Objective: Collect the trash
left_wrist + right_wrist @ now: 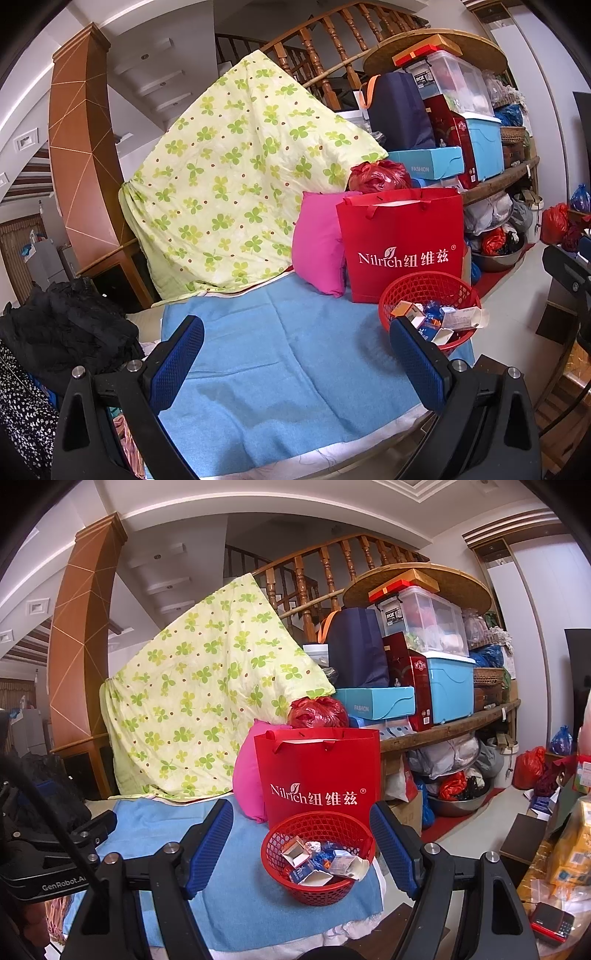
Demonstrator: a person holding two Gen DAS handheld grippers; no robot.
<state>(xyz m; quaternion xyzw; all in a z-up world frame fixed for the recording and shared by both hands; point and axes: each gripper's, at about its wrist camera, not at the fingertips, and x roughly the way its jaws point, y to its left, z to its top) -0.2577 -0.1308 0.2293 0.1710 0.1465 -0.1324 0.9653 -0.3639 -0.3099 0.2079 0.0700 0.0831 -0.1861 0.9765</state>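
A red mesh basket stands on the blue towel near its right edge. It holds several small cartons and wrappers. My right gripper is open and empty, its blue pads either side of the basket in view and short of it. My left gripper is open and empty above the bare towel, left of the basket. Its body also shows at the left of the right wrist view.
A red Nilrich paper bag and a pink pillow stand just behind the basket. A clover-print quilt leans at the back. Black clothes lie left. Stacked boxes and floor clutter fill the right.
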